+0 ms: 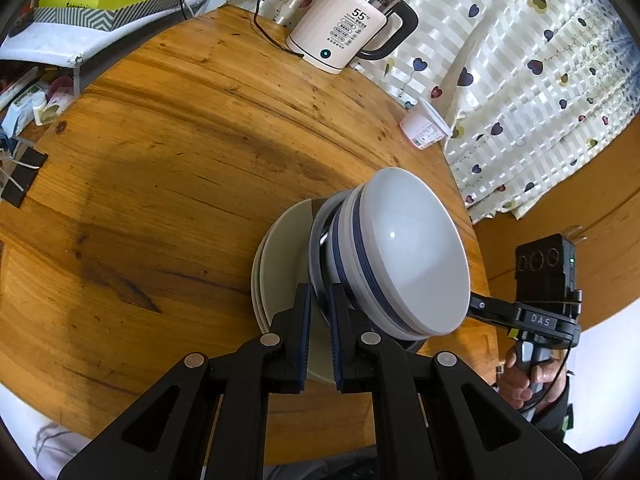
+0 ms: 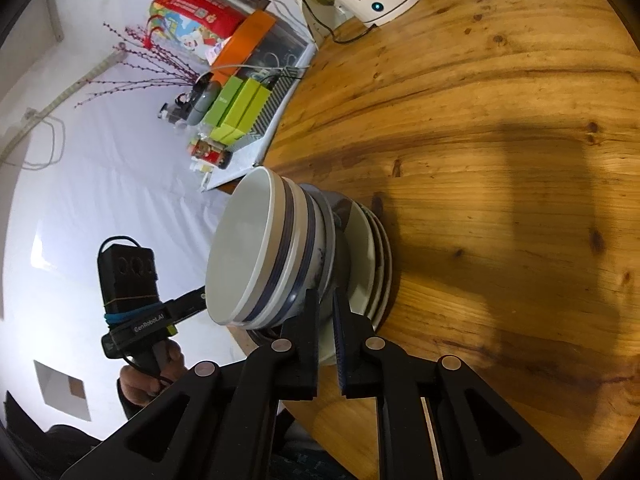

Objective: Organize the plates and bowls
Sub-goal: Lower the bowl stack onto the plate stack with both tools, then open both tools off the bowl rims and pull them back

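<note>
Your left gripper [image 1: 320, 300] clamps the white plate stack's [image 1: 280, 248] rim | your right gripper [image 2: 326, 306] clamps it too | blue-banded nested white bowls [image 1: 404, 252] atop, 1 o'clock | round wooden table [image 1: 160, 160]

Home dining rm: wood table [image 1: 168, 168], kettle [image 1: 340, 28], heart-print curtain [image 1: 520, 80].

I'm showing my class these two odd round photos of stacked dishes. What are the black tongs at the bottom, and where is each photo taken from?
Each photo comes from a camera on a hand-held black two-finger gripper. The left gripper and the right gripper both clamp the rim of the stack of white plates from opposite sides. Nested white bowls with blue bands sit on the plates. On the round wooden table also stand a cream electric kettle and a small white tub.
</note>
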The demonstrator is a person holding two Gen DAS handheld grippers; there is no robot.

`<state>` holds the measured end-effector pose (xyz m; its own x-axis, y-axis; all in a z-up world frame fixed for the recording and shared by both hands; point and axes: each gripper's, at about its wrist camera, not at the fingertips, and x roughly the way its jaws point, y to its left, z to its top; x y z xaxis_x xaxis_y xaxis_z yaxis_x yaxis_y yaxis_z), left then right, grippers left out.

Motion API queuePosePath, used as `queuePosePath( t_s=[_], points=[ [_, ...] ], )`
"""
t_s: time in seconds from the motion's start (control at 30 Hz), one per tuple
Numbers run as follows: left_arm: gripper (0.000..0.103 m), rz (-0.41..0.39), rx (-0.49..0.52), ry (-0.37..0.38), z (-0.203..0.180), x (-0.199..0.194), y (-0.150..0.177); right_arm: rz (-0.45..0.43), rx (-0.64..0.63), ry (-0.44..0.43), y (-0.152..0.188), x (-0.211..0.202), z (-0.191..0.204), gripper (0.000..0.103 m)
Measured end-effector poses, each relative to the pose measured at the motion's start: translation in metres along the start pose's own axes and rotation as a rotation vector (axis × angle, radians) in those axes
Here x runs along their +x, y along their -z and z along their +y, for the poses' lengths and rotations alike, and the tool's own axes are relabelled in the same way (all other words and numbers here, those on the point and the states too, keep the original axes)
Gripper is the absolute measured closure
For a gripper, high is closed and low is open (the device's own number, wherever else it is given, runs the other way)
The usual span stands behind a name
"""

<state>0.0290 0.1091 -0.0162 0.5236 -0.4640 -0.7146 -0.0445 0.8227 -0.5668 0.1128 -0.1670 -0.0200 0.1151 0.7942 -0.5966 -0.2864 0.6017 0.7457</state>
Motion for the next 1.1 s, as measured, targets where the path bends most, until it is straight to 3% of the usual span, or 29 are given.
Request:
queuePosePath(
  t_s=[0.5, 1.1],
  points=[
    [0.092, -0.094, 0.102, -0.152, -0.030, -0.023, 0.021, -0.063, -0.160, 0.089, 0.025, -0.014, 0.048, 0.063],
    [0.078, -0.139, 0.201, -0.260, -0.055, -0.028, 0.042, -0.108, -0.308, 0.255, 0.051, -0.010, 0.083, 0.044]
  ],
)
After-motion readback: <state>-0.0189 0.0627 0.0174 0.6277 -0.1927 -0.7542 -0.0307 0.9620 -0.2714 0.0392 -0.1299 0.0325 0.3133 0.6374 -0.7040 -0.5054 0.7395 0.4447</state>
